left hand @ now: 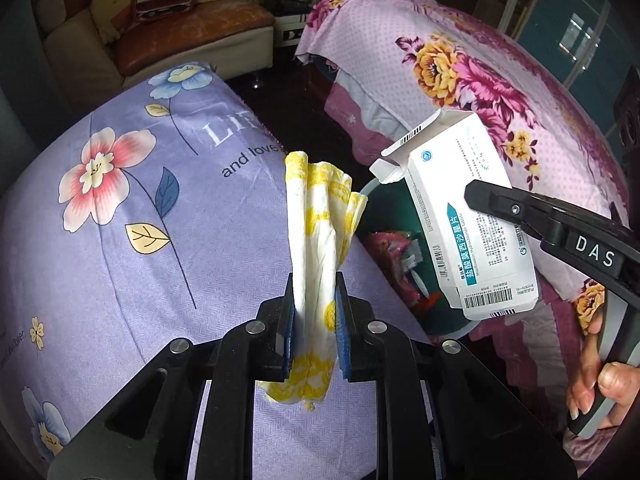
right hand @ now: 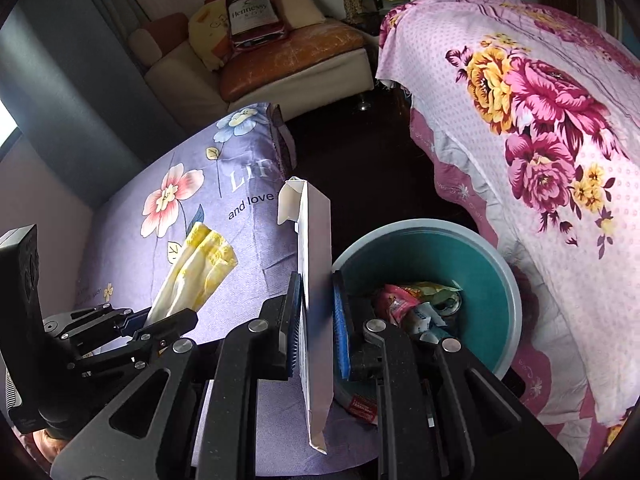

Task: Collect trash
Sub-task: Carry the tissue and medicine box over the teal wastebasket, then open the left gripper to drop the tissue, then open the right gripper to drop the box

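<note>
- Nearest in the left wrist view, the left gripper [left hand: 315, 320] is clamped on a crumpled white-and-yellow paper napkin [left hand: 318, 236]. Its blue pads pinch the middle of the napkin, so one end stands up beyond the fingers and the other hangs below.
- The napkin looks very light, soft and limp. It would likely crush flat under any squeeze, so a pinch on the bunched middle, as here, seems the safest hold.
- Nearest in the right wrist view, the right gripper [right hand: 318, 324] is clamped on an empty white medicine box [right hand: 316, 280], seen edge-on. The pads press its two broad faces.
- The box appears to be thin, light card with an open top flap. It is probably stiff along its length but easy to dent, and best held across the flat faces.
- Under both grippers lies a lilac flowered quilt [left hand: 140, 220].
- Just right of the quilt, slightly farther, stands a teal waste bin [right hand: 492, 248] with wrappers already inside. Both held items hang near its rim, not yet over the opening.
- Right of the bin a pink flowered bedspread [right hand: 540, 120] drapes down.
- Farthest away, across dark floor, is a cream sofa [right hand: 280, 76] with cushions.
</note>
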`<action>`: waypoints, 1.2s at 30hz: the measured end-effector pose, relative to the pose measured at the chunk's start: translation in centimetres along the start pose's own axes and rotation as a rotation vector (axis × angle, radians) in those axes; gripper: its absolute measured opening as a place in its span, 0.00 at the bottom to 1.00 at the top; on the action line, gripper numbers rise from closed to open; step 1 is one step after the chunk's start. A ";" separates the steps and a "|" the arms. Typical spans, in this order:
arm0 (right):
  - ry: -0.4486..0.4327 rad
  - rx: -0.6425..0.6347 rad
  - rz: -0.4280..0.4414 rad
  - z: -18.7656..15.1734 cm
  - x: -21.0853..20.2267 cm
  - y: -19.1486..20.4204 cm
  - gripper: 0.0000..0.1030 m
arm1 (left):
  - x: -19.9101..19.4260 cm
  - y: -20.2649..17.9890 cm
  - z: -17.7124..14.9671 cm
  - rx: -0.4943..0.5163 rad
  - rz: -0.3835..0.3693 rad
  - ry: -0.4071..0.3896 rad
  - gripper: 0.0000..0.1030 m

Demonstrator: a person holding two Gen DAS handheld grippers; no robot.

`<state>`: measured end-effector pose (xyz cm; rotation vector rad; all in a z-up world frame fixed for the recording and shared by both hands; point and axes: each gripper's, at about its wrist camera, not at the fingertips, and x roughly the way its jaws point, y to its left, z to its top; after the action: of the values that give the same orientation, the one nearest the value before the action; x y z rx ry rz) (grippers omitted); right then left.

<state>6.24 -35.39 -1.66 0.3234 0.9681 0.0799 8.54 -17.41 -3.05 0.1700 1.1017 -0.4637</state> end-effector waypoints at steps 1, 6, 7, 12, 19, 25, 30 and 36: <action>-0.002 0.010 -0.003 -0.1 -0.2 -0.8 0.14 | 0.2 -0.6 0.1 0.005 -0.004 0.004 0.17; -0.013 0.050 -0.024 -0.6 -1.1 -4.2 0.14 | 1.4 -3.4 0.8 0.024 -0.017 0.024 0.17; -0.016 0.056 -0.029 -0.6 -1.3 -4.7 0.14 | 1.6 -3.8 0.9 0.026 -0.021 0.027 0.17; -0.026 0.088 -0.044 -1.2 -2.0 -7.3 0.14 | 2.6 -5.9 1.2 0.048 -0.030 0.041 0.17; -0.014 0.125 -0.056 -1.7 -1.6 -9.6 0.14 | 4.0 -7.7 1.9 0.073 -0.041 0.062 0.17; -0.003 0.136 -0.067 -1.6 -1.0 -10.4 0.14 | 5.2 -8.6 2.3 0.073 -0.058 0.073 0.29; 0.010 0.138 -0.078 -1.5 -0.7 -10.7 0.14 | 5.3 -8.6 2.3 0.073 -0.033 0.051 0.72; 0.029 0.134 -0.082 -1.6 0.1 -10.4 0.14 | 5.7 -7.8 2.1 0.057 -0.007 0.057 0.86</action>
<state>4.20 -44.88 -5.70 0.4061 1.0161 -0.0551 8.88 -26.70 -6.44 0.2306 1.1458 -0.4991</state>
